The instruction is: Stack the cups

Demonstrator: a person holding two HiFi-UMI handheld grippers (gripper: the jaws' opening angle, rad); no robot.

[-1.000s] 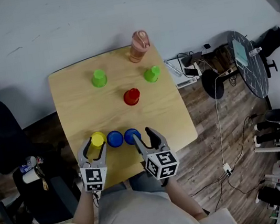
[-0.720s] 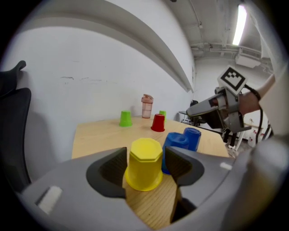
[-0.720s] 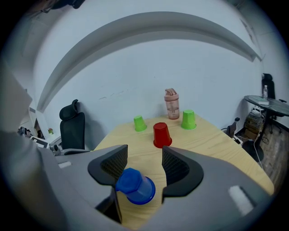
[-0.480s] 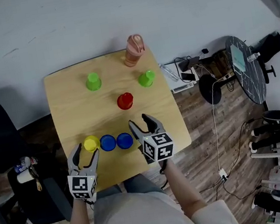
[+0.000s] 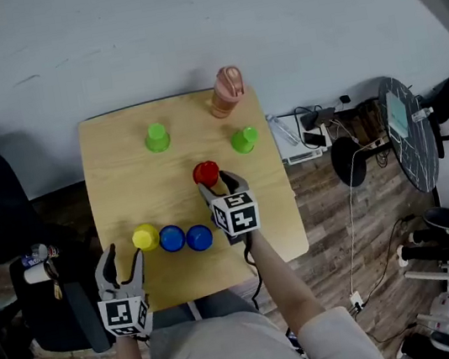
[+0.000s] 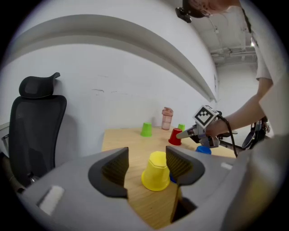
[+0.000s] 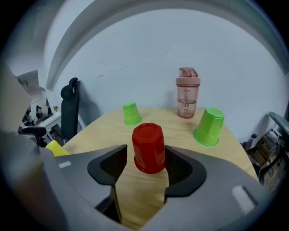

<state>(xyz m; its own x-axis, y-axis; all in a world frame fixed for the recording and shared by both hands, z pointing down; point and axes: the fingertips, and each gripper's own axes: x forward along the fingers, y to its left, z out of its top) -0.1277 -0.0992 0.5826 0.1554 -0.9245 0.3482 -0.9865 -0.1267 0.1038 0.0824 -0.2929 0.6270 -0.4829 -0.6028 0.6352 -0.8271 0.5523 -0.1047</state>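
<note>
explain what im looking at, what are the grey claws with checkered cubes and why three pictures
No robot here: a person holds a grey two-jaw gripper in each hand, the left gripper and the right gripper. The checkered cubes are part of them. The head view comes from a camera on the person's head, looking down. The other two come from a camera on each gripper, looking along its jaws.

On the square wooden table stand a yellow plastic cup, two blue plastic cups, a red plastic cup, two green plastic cups and a pink drinking bottle.

Nothing is held. The left jaws have just been opening, with the yellow cup ahead of them. The right jaws stand apart with the red cup at their tips, not pressed.
</note>
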